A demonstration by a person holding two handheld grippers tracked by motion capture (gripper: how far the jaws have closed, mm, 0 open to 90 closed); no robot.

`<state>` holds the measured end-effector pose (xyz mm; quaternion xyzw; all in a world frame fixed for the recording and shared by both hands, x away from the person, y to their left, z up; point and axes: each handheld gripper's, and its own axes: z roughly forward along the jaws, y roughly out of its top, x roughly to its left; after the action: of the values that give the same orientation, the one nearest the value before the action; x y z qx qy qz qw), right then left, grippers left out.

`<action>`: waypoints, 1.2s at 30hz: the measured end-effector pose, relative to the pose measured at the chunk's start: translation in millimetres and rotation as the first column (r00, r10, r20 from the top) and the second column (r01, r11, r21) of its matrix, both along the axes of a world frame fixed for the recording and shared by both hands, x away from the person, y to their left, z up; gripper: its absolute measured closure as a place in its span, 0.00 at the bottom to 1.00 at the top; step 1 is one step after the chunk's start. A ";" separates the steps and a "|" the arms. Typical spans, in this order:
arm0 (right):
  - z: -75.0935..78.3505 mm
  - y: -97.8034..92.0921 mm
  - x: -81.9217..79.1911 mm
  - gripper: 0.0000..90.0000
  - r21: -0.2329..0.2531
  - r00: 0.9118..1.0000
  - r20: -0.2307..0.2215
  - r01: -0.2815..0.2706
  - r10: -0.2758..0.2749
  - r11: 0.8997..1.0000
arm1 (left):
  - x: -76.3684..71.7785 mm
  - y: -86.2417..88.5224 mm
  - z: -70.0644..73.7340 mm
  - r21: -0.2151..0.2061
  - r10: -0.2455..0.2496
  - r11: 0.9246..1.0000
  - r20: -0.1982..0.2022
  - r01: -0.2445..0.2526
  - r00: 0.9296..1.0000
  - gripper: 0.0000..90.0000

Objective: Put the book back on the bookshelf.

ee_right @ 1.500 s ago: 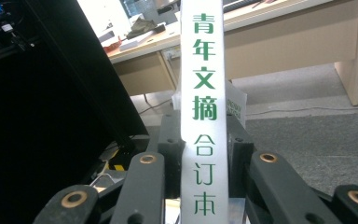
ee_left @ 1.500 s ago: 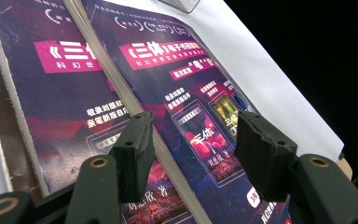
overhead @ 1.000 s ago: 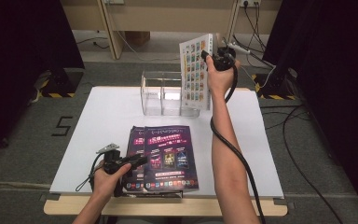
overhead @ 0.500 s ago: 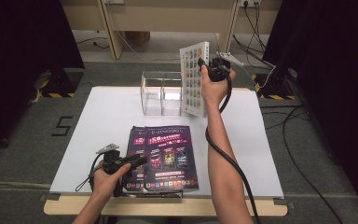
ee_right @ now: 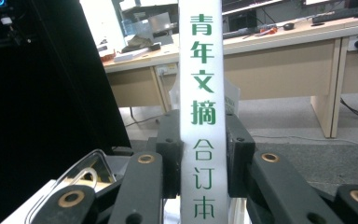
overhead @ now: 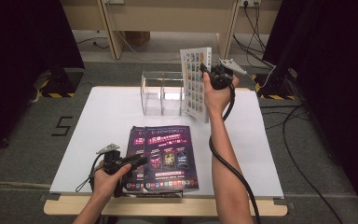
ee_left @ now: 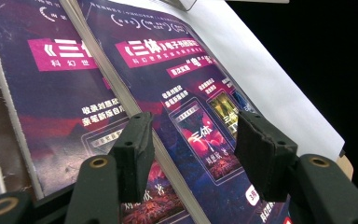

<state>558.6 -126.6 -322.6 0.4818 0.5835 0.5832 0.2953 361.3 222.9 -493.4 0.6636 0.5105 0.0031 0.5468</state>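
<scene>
Glossy purple covers catch the eye first: two dark magazines (overhead: 165, 156) lie flat and overlapping near the front edge of the table, printed with magenta banners and small pictures, their pale page edges showing thick and slightly rough in the left gripper view. At their left margin sits the left gripper (overhead: 129, 162), black and blocky, held low in the person's left hand (overhead: 106, 173). Its jaws stand wide apart above the top cover, one on each side of that magazine's edge, gripping nothing; whether the tips touch the paper I cannot tell.

Further back, toward the middle, stands a clear plastic organizer (overhead: 162, 92), box-shaped with thin upright dividers, on the white tabletop (overhead: 98, 121), which is smooth, matte and rectangular with a wooden rim at the front. Grey carpet surrounds the table, with black drapes to both sides, pale wooden desk legs behind, and cables trailing on the floor at the right.

Right of the organizer, the right gripper (overhead: 207, 71) is raised above the table's back edge, holding a white book (overhead: 195, 84) upright. Its cover is a grid of small coloured pictures, its spine white with green characters. The jaws are closed tight on that spine, one pad on each side, as the right gripper view shows; the book's lower corner hangs just beside the organizer's right end.
</scene>
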 end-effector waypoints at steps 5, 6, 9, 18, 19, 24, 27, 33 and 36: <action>-1.0 -3.3 -9.1 0.80 -0.006 1.000 -0.002 -0.018 0.018 1.000 | -0.3 -0.7 0.2 0.000 -0.001 1.000 0.001 0.001 1.000 0.51; -1.4 -4.3 -13.9 0.80 0.000 1.000 -0.005 -0.024 0.024 1.000 | -0.6 -1.2 0.3 -0.005 -0.001 1.000 0.000 0.001 1.000 0.51; -2.0 -6.3 -22.0 0.80 -0.021 0.999 -0.002 -0.038 0.038 0.999 | -1.0 -1.2 0.7 -0.006 -0.001 1.000 0.001 0.001 1.000 0.51; -4.6 -19.4 -49.7 0.80 -0.053 0.997 -0.035 -0.076 0.075 0.996 | -1.4 -2.8 1.2 -0.011 0.003 1.000 0.002 -0.003 1.000 0.51; -5.6 -21.3 -53.1 0.80 -0.052 0.996 -0.041 -0.077 0.075 0.996 | -1.6 -3.1 1.2 -0.009 0.001 1.000 0.003 -0.001 1.000 0.51; -10.6 -26.4 -66.3 0.80 -0.066 0.995 -0.049 -0.091 0.088 0.994 | -2.1 -4.0 1.2 -0.009 0.001 1.000 0.002 -0.001 1.000 0.51; -16.1 -29.0 -79.5 0.80 -0.081 0.995 -0.048 -0.090 0.087 0.993 | -2.8 -4.2 1.8 -0.005 -0.002 1.000 0.003 0.002 1.000 0.51; -24.6 -31.2 -97.8 0.80 -0.108 0.995 -0.056 -0.092 0.086 0.990 | -3.4 -3.7 2.0 -0.006 0.001 1.000 0.005 -0.001 1.000 0.51; -28.0 -32.9 -102.7 0.80 -0.111 0.995 -0.055 -0.086 0.080 0.990 | -3.4 -4.0 2.0 -0.005 0.000 1.000 0.004 0.001 1.000 0.51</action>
<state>455.9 -159.6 -350.6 0.4540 0.6425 0.5487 0.2828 357.9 218.9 -491.4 0.6622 0.5092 0.0029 0.5497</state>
